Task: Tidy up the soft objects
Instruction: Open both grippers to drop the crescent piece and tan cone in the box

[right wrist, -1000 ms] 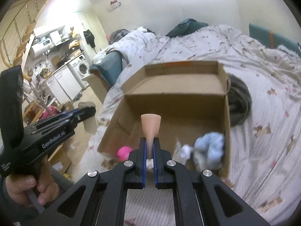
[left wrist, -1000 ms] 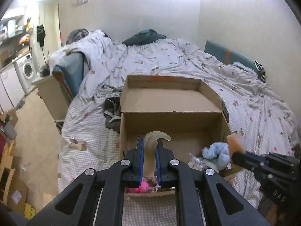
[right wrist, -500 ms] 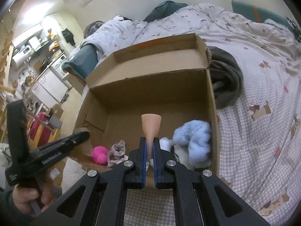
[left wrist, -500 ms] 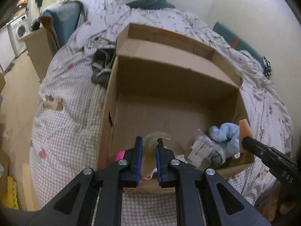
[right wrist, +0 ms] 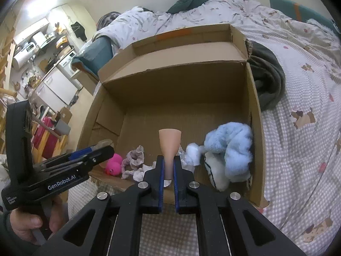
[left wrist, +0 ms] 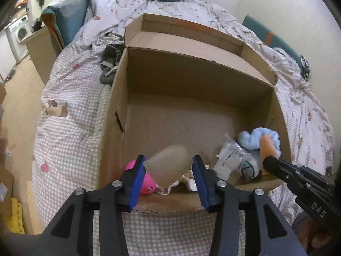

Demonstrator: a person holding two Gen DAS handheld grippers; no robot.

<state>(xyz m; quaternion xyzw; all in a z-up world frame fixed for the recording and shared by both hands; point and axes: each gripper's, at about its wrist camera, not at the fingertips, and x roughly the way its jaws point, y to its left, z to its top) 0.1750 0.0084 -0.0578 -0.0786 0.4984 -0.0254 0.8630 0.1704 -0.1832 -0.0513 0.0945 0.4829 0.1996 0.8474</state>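
Note:
An open cardboard box (left wrist: 198, 81) sits on the bed. My left gripper (left wrist: 169, 170) is open over the box's near edge; a pale translucent soft piece (left wrist: 169, 165) is between its spread jaws, blurred, apparently falling free. My right gripper (right wrist: 168, 170) is shut on a peach soft cone (right wrist: 169, 144) above the box's (right wrist: 170, 85) near edge; it also shows in the left wrist view (left wrist: 268, 147). In the box lie a pink ball (right wrist: 114, 166), a blue plush (right wrist: 232, 145), a grey-pink cloth (right wrist: 134, 160) and a clear wrapper (left wrist: 229, 160).
The box stands on a checked bedspread (right wrist: 302, 149). Dark clothing (right wrist: 268, 81) lies by the box's right side, grey clothing (left wrist: 108, 66) by its left. The floor, a washing machine (left wrist: 18, 36) and clutter are to the left.
My left gripper has opened and let go of the pale soft piece over the box. Both grippers have moved closer over the box's near edge. The right stays shut on the cone.

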